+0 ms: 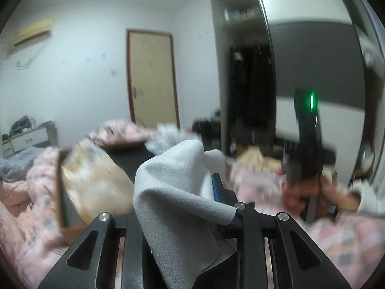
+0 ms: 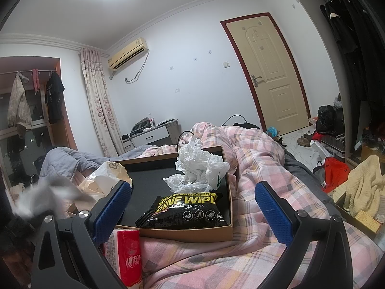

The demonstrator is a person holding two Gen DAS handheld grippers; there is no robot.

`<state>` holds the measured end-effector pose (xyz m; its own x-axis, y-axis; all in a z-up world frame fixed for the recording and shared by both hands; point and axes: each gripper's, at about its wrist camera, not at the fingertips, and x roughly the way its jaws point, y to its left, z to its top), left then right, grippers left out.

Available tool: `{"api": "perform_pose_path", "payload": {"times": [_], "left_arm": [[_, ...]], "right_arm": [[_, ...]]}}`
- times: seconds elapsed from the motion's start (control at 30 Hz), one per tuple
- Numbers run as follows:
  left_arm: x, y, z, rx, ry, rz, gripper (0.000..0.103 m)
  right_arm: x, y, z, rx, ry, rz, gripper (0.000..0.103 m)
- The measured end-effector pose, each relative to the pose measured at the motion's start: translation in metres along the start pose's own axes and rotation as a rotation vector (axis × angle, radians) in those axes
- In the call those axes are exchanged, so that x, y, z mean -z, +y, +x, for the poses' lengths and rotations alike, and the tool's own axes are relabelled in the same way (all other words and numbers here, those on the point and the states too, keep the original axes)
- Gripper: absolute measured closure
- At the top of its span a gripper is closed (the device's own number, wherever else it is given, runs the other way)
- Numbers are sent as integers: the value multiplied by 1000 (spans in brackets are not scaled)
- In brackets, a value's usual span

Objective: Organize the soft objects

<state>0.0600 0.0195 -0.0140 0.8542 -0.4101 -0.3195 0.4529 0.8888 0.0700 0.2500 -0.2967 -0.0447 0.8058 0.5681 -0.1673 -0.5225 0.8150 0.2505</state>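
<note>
The left gripper (image 1: 192,192) is pinching a soft pale-grey microfibre cloth (image 1: 178,187), its jaws drawn narrow on the fabric; the cloth is filling the lower centre of the left wrist view and draping down over the fingers. In the right wrist view the same cloth is showing as a grey blur at the lower left.

The right gripper (image 2: 190,207) is hanging wide and empty, its blue ribbed pads (image 2: 272,214) framing the shallow brown cardboard tray with a black floor (image 2: 144,175) at the frame's centre. Inside the tray a crumpled white plastic bag (image 2: 197,166) and a black-and-yellow pack of shoe wipes (image 2: 185,210) are lying. A red tissue packet (image 2: 127,248) is sitting at the lower left, outside the tray, on the pink plaid quilt (image 2: 252,168).

The risks, as I judge them: only a fold is being gripped, so the cloth may be slipping free during a quick swing. The tray is resting on lumpy bedding, so a nudge could tip it. The light bag could be swept out by the trailing fabric.
</note>
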Motion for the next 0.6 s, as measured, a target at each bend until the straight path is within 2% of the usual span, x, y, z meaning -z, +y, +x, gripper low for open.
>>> {"api": "perform_pose_path", "payload": {"times": [0.07, 0.13, 0.17, 0.23, 0.27, 0.3, 0.4, 0.5, 0.6], "left_arm": [[9, -5, 12, -18, 51, 25, 79], [10, -8, 12, -34, 53, 45, 79], [9, -8, 10, -36, 43, 47, 75], [9, -6, 7, -37, 27, 33, 40], [9, -3, 5, -41, 24, 18, 3], [10, 0, 5, -44, 20, 7, 0], [9, 6, -6, -33, -3, -25, 0], [10, 10, -13, -56, -23, -47, 0], [8, 16, -24, -101, -89, -80, 0]], "right_arm": [[0, 1, 0, -1, 0, -1, 1], [0, 1, 0, 0, -1, -5, 1], [0, 3, -1, 1, -3, -13, 1], [-1, 6, -2, 0, 3, -33, 1], [0, 9, -3, -5, 9, -48, 1], [0, 10, -2, -12, 15, -59, 1], [4, 24, 1, -62, 61, -134, 1], [9, 40, 4, -91, 88, -212, 1], [13, 51, 4, -111, 97, -262, 1]]}}
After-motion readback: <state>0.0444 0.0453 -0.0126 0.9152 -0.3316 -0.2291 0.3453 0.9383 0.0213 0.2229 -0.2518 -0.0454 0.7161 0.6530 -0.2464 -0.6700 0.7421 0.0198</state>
